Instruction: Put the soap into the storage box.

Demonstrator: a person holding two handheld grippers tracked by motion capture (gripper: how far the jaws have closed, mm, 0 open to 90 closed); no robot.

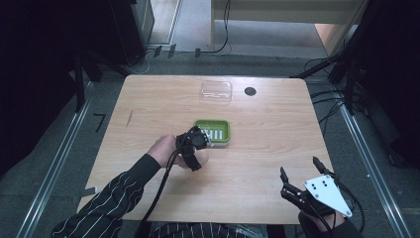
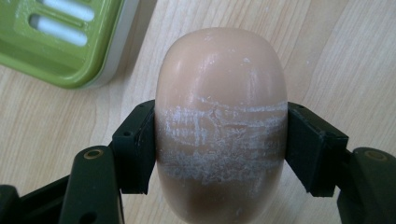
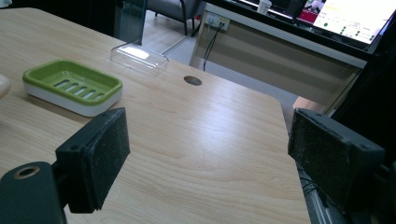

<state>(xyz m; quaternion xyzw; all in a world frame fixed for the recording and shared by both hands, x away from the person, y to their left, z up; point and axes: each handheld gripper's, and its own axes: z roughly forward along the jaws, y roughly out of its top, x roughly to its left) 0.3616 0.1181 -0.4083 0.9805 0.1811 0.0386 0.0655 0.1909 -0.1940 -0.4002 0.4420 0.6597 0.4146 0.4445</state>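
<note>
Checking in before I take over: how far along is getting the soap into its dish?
Done: the left gripper is shut on the peach oval soap bar, beside the green slotted soap dish. In hand: carrying it. Left: setting it in the dish; the clear plastic lid lies apart at the far edge. The right gripper waits open.

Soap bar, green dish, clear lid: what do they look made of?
Soap bar: waxy beige solid, glossy, with white scuffs where the left gripper clamps it. Green dish: likely moulded plastic, satin green tray over a white base. Clear lid: transparent plastic, probably, with glare.
</note>
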